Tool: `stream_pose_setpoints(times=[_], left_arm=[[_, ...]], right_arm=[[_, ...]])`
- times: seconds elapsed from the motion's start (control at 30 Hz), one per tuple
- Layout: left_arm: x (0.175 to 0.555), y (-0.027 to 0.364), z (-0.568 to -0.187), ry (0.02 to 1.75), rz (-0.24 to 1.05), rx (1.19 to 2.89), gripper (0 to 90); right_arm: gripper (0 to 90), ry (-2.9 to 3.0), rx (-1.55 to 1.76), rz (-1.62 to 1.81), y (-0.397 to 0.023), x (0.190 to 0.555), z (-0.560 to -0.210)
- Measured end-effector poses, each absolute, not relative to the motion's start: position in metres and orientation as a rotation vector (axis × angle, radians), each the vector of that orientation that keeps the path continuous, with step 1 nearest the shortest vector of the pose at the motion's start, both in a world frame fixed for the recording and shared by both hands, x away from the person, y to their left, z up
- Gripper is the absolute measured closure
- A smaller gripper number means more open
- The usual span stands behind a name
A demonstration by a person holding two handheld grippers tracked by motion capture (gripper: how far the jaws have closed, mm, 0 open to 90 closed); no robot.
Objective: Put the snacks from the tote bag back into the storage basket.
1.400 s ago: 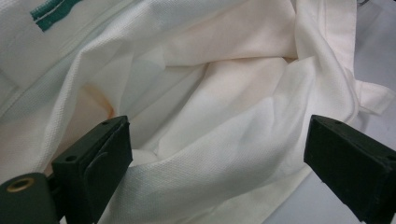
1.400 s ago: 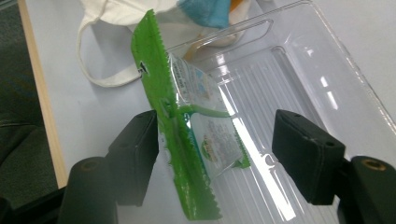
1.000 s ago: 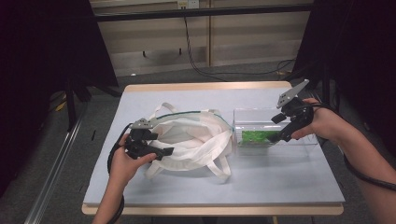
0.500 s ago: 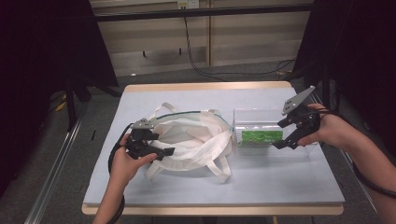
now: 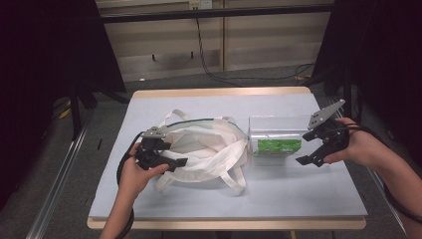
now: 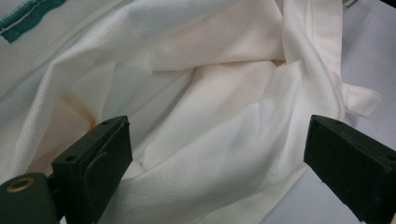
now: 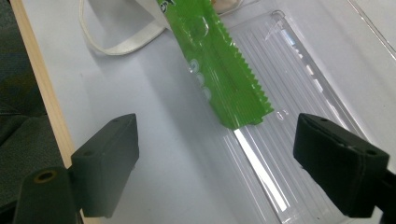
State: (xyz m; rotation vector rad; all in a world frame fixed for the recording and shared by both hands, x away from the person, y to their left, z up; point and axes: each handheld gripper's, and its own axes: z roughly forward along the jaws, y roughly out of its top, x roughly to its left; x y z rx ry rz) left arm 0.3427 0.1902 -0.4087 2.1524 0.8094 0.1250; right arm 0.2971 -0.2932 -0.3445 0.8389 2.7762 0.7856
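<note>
A white cloth tote bag (image 5: pixel 209 144) with a teal-trimmed rim lies crumpled at the table's middle left. My left gripper (image 5: pixel 174 153) rests on its near left side. Its jaws (image 6: pixel 217 135) stand wide apart over the folds of the bag (image 6: pixel 210 70) and pinch nothing. To the right of the bag is a clear plastic container (image 5: pixel 273 127) with a green packet (image 5: pixel 277 146) inside. My right gripper (image 5: pixel 306 147) hovers just right of it, open; its jaws have just been opening and hold nothing. Ahead of these jaws (image 7: pixel 219 128) lie the green packet (image 7: pixel 219 79) and the ribbed clear container (image 7: pixel 299 93).
The grey-blue table (image 5: pixel 278 194) has a wooden edge. One bag handle (image 5: pixel 234 177) loops toward the near side. Black cables run along the floor behind the table, and a metal rail runs down the left side.
My right gripper has drawn back to the right, away from the container's end, and its jaws have widened. The green packet stays in the container. My left gripper has kept still on the bag.
</note>
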Motion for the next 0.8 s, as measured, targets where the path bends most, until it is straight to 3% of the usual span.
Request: stream_pose_setpoints(times=[0.8], left_arm=[[0.345,0.183,-0.408,0.784,0.111,2.158,7.7]], right_arm=[[10.6,2.696,0.91,0.841,-0.3,0.263,-0.375]])
